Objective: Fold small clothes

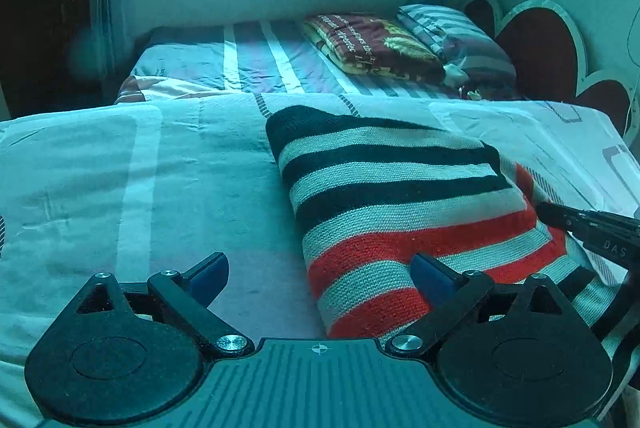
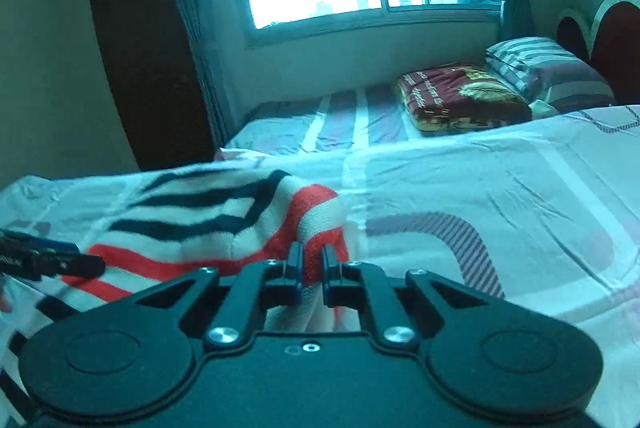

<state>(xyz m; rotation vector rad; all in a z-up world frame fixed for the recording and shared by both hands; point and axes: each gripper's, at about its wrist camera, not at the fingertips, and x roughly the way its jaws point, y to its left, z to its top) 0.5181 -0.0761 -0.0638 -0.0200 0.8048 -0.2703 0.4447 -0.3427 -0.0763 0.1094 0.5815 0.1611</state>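
Where the left wrist view looks along its fingers, the left gripper (image 1: pixel 320 278) stands wide open and empty, its blue-padded tips straddling the near edge of the striped knit garment (image 1: pixel 400 196). That coarse-ribbed garment, folded into a thick wedge of black, white and red bands, lies on the smooth printed bedsheet (image 1: pixel 140 168) toward the bed's right edge. From the right wrist view, the right gripper (image 2: pixel 311 270) is pinched nearly shut on a raised red-and-white fold of the garment.
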